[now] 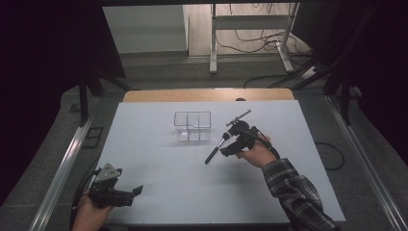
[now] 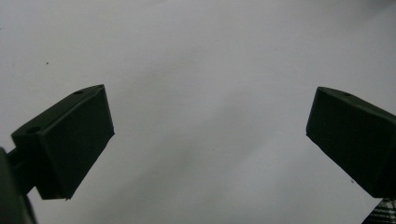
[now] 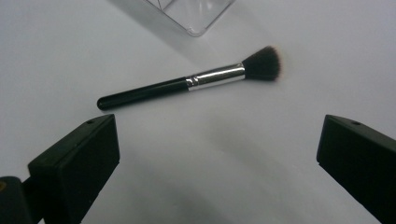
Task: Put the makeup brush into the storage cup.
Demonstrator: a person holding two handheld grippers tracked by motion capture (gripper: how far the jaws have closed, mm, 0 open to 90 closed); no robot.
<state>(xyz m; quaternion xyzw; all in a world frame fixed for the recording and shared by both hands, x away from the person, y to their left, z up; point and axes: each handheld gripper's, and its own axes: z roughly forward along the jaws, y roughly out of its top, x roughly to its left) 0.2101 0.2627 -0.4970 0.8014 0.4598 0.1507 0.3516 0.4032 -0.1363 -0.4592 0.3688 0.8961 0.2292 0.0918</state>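
A makeup brush (image 1: 216,148) (image 3: 187,84) with a black handle, silver ferrule and dark bristles lies flat on the white table (image 1: 159,168), just right of a clear divided organizer (image 1: 192,126) (image 3: 191,14). My right gripper (image 1: 228,150) (image 3: 217,135) hovers right beside the brush, open, jaws wide apart and holding nothing. In the right gripper view the brush lies crosswise just beyond the jaw tips. My left gripper (image 1: 133,196) (image 2: 210,112) rests open near the table's front left corner, with bare table between its jaws.
A thin dark stick-like tool (image 1: 239,117) lies behind the right gripper, right of the organizer. A plaid sleeve (image 1: 293,192) (image 2: 380,212) reaches in from the front right. A wooden strip (image 1: 207,95) borders the table's far edge.
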